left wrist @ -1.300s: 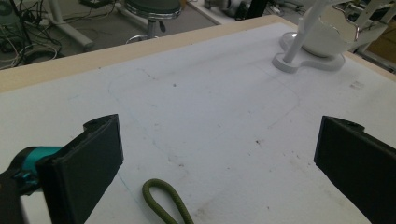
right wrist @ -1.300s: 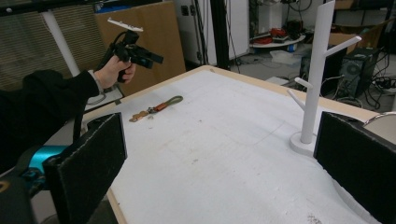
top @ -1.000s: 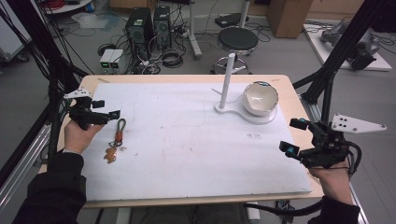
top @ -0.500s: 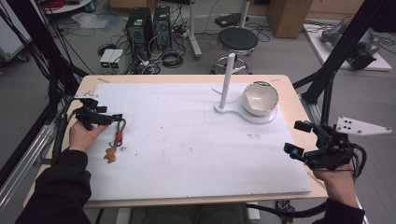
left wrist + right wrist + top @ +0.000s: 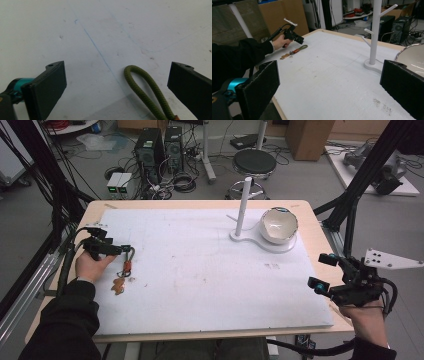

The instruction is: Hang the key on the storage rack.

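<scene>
A key strap lies at the left of the white mat (image 5: 200,270): an olive green cord loop (image 5: 131,254), an orange clasp (image 5: 127,266) and a brown charm (image 5: 118,286). My left gripper (image 5: 124,249) is open and low over the loop's far end. In the left gripper view the green cord loop (image 5: 145,87) lies on the mat between the wide-apart jaws, nearer the right one, touching neither. My right gripper (image 5: 320,271) is open at the table's right edge with nothing between its jaws. It faces across the mat toward the key strap (image 5: 295,51) and the left gripper (image 5: 298,38).
A white peg stand (image 5: 243,205) rises at the back right on a white base that also carries a white bowl (image 5: 278,225). From the right gripper, the stand (image 5: 374,32) and bowl (image 5: 412,56) are close on the right. Beyond the table lie computers, cables and a stool.
My left gripper has dipped and edged toward the green loop, its jaws now either side of it. My right gripper drifted slightly outward to the right. The strap has not moved.
</scene>
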A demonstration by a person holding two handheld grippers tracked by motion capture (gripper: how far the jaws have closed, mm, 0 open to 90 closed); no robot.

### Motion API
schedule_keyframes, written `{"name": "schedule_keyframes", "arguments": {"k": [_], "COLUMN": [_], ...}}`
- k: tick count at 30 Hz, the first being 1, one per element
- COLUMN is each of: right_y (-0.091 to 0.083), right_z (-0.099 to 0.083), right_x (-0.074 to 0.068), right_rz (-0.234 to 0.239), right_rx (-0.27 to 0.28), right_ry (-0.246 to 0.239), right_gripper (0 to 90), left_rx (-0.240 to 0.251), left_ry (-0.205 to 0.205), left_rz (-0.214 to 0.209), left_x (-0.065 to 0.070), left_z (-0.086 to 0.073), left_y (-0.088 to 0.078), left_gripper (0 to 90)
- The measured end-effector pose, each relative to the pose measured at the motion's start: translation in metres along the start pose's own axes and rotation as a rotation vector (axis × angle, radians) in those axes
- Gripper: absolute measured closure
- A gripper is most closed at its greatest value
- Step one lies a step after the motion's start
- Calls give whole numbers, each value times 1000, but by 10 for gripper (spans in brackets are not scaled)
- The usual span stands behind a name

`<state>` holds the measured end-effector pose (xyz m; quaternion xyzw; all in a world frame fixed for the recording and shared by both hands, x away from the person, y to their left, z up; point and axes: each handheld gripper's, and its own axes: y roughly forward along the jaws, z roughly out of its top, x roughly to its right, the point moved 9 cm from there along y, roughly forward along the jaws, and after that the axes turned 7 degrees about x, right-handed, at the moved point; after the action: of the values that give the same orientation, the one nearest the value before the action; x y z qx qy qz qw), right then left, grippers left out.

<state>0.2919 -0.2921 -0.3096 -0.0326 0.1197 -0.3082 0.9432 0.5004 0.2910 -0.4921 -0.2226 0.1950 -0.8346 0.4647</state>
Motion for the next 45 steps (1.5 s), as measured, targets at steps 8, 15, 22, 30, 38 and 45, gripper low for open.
{"name": "schedule_keyframes", "arguments": {"k": [8,15,22,30,38,45], "right_y": [6,7,9,9,8,9], "right_z": [-3,-6,-7,-8,-9,-11], "right_x": [-1,2,1,2,5,5], "right_rz": [14,7,13,13,10,10], "right_rx": [-24,-30,-35,-39,-36,-41], "right_ry": [0,7,9,15,18,27], "right_gripper": [16,16,16,16,16,16], "left_rx": [-13,-18,-22,-43,-65,-80], "left_ry": [-1,8,36,88,132,171], "left_rz": [-2,13,44,83,136,99], "left_x": [-3,-6,-5,-3,-2,14], "left_z": [-6,-7,-7,-9,-10,-7], "left_y": [9,9,11,13,13,9], "left_gripper": [26,55,61,63,115,466]}}
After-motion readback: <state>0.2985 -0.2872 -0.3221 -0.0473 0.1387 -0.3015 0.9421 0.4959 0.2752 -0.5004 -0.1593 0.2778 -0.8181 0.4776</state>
